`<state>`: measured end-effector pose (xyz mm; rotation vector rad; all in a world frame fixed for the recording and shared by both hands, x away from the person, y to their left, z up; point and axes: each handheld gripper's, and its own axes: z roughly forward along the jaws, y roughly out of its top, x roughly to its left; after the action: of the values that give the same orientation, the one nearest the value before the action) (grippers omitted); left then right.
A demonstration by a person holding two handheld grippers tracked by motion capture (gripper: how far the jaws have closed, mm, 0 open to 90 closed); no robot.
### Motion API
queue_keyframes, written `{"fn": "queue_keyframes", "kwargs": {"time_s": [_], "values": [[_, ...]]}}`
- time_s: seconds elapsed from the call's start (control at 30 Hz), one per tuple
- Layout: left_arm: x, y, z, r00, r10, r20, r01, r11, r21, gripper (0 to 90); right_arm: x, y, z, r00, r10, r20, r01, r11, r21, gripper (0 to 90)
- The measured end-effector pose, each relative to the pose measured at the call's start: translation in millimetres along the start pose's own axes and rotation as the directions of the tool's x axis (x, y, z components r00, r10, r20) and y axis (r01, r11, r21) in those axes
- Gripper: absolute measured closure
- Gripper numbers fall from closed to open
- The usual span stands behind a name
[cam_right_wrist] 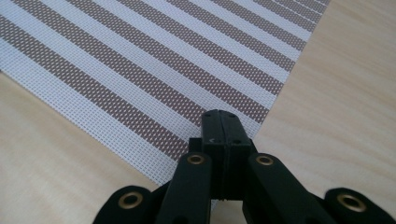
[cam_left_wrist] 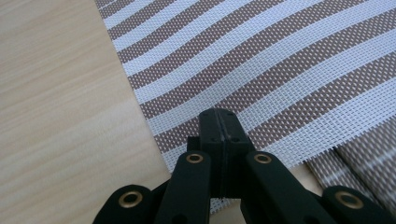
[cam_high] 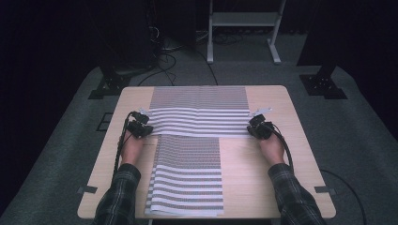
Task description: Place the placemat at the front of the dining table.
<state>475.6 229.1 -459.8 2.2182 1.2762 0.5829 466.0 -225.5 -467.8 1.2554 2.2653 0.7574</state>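
Note:
A woven mat [cam_high: 199, 110] with brown and white stripes lies crosswise on the far half of the wooden table [cam_high: 267, 187]. My left gripper [cam_high: 145, 129] is at its near left corner, with its jaws closed over the mat's edge [cam_left_wrist: 261, 79], which ripples there. At the near right corner my right gripper [cam_high: 253, 127] is shut over the mat's edge [cam_right_wrist: 140, 79] in the same way. A second mat [cam_high: 187, 173] of the same weave lies lengthwise toward the person, and the first mat's near edge overlaps its far end [cam_left_wrist: 369, 158].
Bare table top shows on both sides of the mats [cam_right_wrist: 336, 93]. A forearm in a plaid sleeve [cam_high: 117, 197] enters at each bottom corner. Beyond the table are a white stand [cam_high: 244, 28], dark stand feet [cam_high: 110, 84] and cables on the grey floor.

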Motion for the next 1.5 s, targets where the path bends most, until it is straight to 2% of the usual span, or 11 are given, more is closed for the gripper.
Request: {"fn": "queue_keyframes", "kwargs": {"time_s": [0.27,0.4,0.6,0.73,0.87,0.9,1.0,1.2,1.27,1.37,1.5], "values": [[2.4,9.6,7.2,0.9994,-0.001,-0.034,0.001,0.9999,0.013,90.0,-7.9,13.0,11.1,0.9993,0.008,0.036,-0.008,0.9998,0.016,90.0],[1.2,8.7,7.2,0.9989,0.018,-0.043,-0.017,0.9998,0.009,90.0,-11.6,12.1,11.4,0.9995,0.024,0.018,-0.024,0.9997,0.007,90.0],[5.3,7.5,6.6,0.9997,-0.012,-0.020,0.012,0.9999,-0.004,89.6,-12.7,12.2,10.4,0.9984,0.056,0.002,-0.056,0.9984,-0.006,89.3],[6.9,8.1,0.7,0.9998,-0.019,-0.004,0.019,0.9991,-0.038,77.5,-15.0,13.6,1.9,0.9966,0.072,-0.040,-0.074,0.9948,-0.070,79.6],[8.0,8.4,-9.4,0.9992,-0.030,0.025,0.032,0.9973,-0.067,65.9,-15.5,16.2,-8.1,0.9952,0.079,-0.058,-0.085,0.9904,-0.109,63.3],[8.5,7.9,-11.7,0.9980,-0.045,0.044,0.049,0.9958,-0.077,60.5,-15.5,16.7,-10.6,0.9947,0.082,-0.062,-0.089,0.9891,-0.118,55.3],[10.0,7.0,-17.9,0.9929,-0.059,0.104,0.067,0.9948,-0.077,48.1,-13.8,17.0,-16.8,0.9942,0.084,-0.066,-0.092,0.9887,-0.119,41.6],[8.4,4.6,-28.5,0.9876,-0.046,0.150,0.061,0.9936,-0.095,21.5,-11.0,12.6,-24.3,0.9939,0.105,-0.033,-0.108,0.9891,-0.101,9.9],[6.6,3.4,-31.1,0.9857,-0.042,0.163,0.060,0.9923,-0.109,16.1,-10.0,9.7,-26.0,0.9943,0.099,-0.041,-0.102,0.9902,-0.096,9.6],[2.9,2.4,-33.2,0.9824,-0.038,0.183,0.055,0.9946,-0.088,1.8,-9.0,4.7,-31.2,0.9932,0.103,-0.055,-0.108,0.9883,-0.108,9.3],[-1.0,-2.9,-41.3,0.9841,-0.028,0.176,0.047,0.9930,-0.108,0.0,-7.4,-1.9,-41.3,0.9903,0.105,-0.091,-0.117,0.9832,-0.140,9.3]]}}
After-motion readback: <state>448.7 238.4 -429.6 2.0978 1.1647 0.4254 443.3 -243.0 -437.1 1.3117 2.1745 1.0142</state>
